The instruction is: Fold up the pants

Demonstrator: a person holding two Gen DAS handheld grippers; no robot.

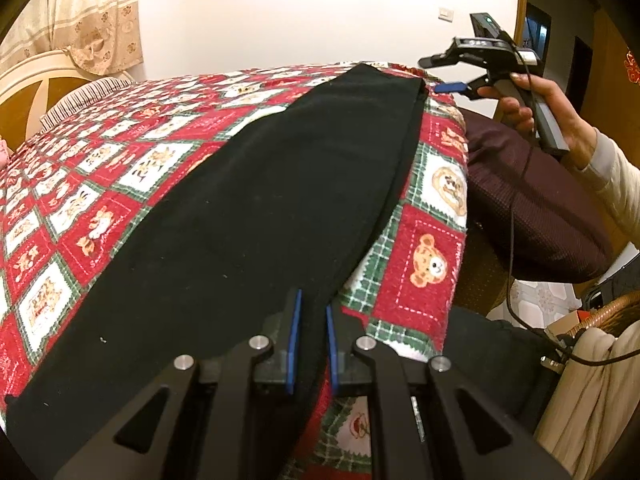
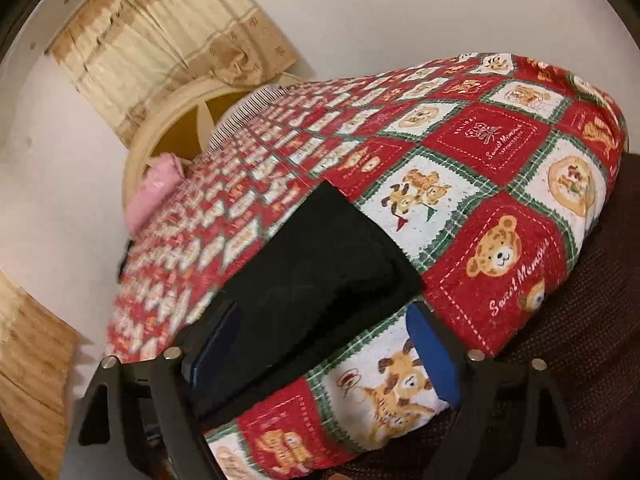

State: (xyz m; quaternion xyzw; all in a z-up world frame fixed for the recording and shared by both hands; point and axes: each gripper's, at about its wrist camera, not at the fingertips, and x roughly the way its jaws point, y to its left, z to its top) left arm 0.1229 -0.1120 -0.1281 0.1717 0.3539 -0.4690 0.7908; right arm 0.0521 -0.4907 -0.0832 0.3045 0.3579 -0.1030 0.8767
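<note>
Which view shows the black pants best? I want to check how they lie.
The left wrist view: the black pants stretch lengthwise across the quilt. The right wrist view shows only one end, blurred.

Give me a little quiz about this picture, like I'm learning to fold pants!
1. True or false: the pants are white.
2. Which tool has its fingers wide apart? A) left tool B) right tool
3. Fill in: the pants lie on a red ____ with bears on it.

Key: 1 false, they are black. 2 B. 3 quilt.
</note>
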